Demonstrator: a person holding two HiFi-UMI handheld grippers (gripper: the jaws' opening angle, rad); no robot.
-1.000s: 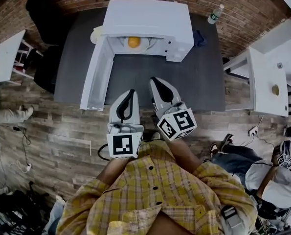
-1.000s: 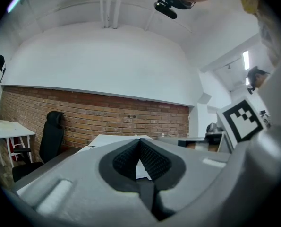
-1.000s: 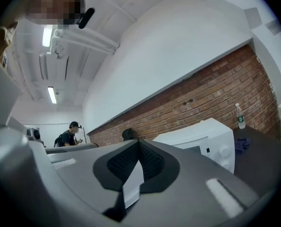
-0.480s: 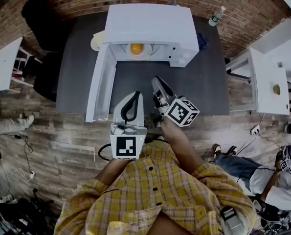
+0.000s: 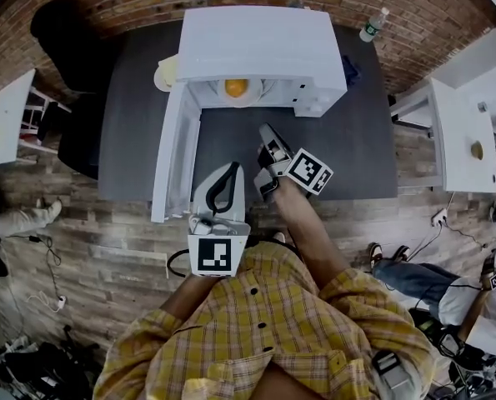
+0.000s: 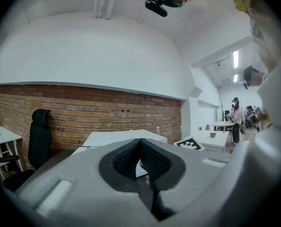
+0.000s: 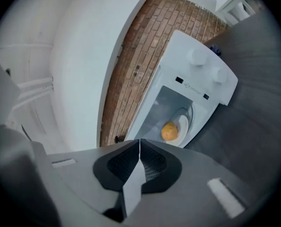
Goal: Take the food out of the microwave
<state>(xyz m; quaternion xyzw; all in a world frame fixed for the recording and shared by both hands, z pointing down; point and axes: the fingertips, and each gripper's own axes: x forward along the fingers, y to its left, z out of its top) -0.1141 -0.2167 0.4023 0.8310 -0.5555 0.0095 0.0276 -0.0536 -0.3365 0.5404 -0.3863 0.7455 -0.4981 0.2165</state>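
**Entry: food (image 5: 236, 87), one piece, awaiting removal.**

**Location.** The food was upper centre in the head view. It lay on a pale plate (image 5: 251, 98) inside the open microwave (image 5: 260, 48), which stood on a dark grey worktop (image 5: 360, 140). The door (image 5: 174, 157) was swung out toward the lower left.

**Tooling.**
- Right tongs (image 5: 267, 132): centre of frame, short of the cavity mouth and aimed at it. They were rolled onto their side, with the jaws pressed together and nothing between them.
- Left tongs (image 5: 230, 167): lower centre, near the door's free edge. The jaws were likewise together and empty.

**Handling note (judgement).** The step in hand was the reach-in.
- The right tongs would need to spread before crossing the cavity mouth, not inside it.
- The entry should be level and central, clear of the cavity roof and the control-panel side.
- A hold on the plate rim looked steadier than a pinch on the food itself, which might roll off.
- The left tongs were best kept away from the door so it did not swing shut.

**Appearance.**
- The food was rounded and almost ball-shaped.
- Its colour was an even orange-yellow, and the surface looked smooth.
- In the right gripper view it sat toward the plate's lower-left part.
- Its kind could not be told.
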